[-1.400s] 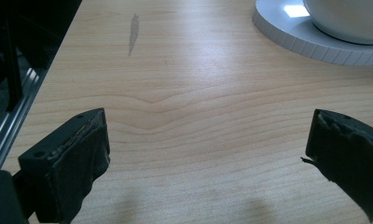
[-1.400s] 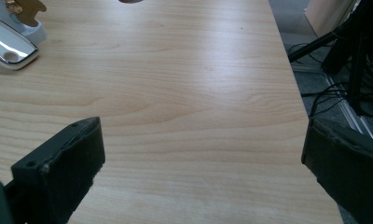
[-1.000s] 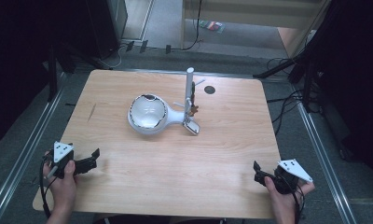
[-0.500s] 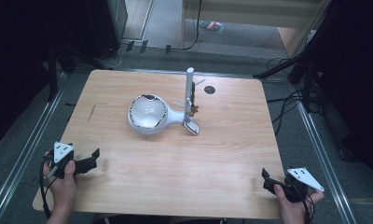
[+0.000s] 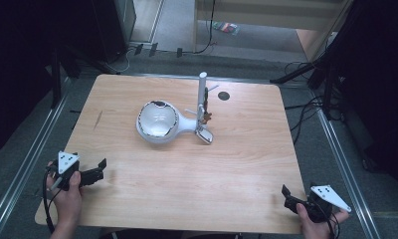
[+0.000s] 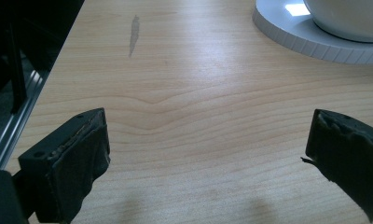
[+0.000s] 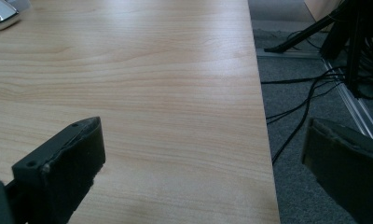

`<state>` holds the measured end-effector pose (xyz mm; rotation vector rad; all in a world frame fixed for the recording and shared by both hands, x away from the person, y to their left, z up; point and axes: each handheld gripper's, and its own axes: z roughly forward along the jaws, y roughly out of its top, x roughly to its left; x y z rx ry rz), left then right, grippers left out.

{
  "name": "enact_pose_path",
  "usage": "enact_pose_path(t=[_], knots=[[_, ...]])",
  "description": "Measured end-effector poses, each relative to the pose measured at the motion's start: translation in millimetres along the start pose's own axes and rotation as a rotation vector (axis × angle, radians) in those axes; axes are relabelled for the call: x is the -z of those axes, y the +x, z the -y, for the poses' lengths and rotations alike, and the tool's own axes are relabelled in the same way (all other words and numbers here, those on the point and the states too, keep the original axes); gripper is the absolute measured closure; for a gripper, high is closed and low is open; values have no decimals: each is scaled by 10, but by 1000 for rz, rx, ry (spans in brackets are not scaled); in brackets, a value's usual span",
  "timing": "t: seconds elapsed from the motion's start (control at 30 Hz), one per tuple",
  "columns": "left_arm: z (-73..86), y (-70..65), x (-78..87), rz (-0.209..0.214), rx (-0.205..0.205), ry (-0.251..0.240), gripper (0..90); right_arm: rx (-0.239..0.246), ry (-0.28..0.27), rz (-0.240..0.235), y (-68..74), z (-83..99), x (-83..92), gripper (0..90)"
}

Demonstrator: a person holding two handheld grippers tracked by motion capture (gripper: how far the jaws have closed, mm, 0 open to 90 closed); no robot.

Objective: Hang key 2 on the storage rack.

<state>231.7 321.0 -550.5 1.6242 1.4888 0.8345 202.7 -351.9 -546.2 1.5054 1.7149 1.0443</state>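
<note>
**Both grippers wide open at the near corners, white bowl device alone mid-table**

Your left gripper (image 5: 90,175) sits at the near left corner of the wooden table (image 5: 247,164), held in your left hand (image 5: 65,191). Its jaws stand wide apart with nothing between them; in the left gripper view you see only bare wood grain in the gap, and the tips of both jaws are cut off by the bottom edge.

Your right gripper (image 5: 292,198) is at the near right corner, just at the table's edge, in your right hand (image 5: 314,219), which is partly cut off by the picture's bottom. Its jaws are spread too and grip nothing. In the right gripper view one jaw hangs over the wood and the other over the grey floor and cables beyond the table edge.

The white bowl-shaped device (image 5: 158,122) lies near the middle of the table, well apart from both grippers. A white upright post (image 5: 202,94) rises just beside it on the right; small fittings on the post are too small to make out. In the left gripper view you catch only the device's ribbed round base (image 6: 310,37), cut off at the top. A small dark round spot (image 5: 223,95) marks the table behind the post.
</note>
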Motion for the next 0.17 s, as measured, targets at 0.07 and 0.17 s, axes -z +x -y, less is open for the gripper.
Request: enact_pose_path(t=[0.07, 0.17], knots=[[0, -1, 0, -1, -2, 1, 0, 4, 2, -2, -2, -1, -4, 0], [-1, 2, 0, -2, -4, 2, 0, -6, 6, -6, -15, -4, -11, 0]])
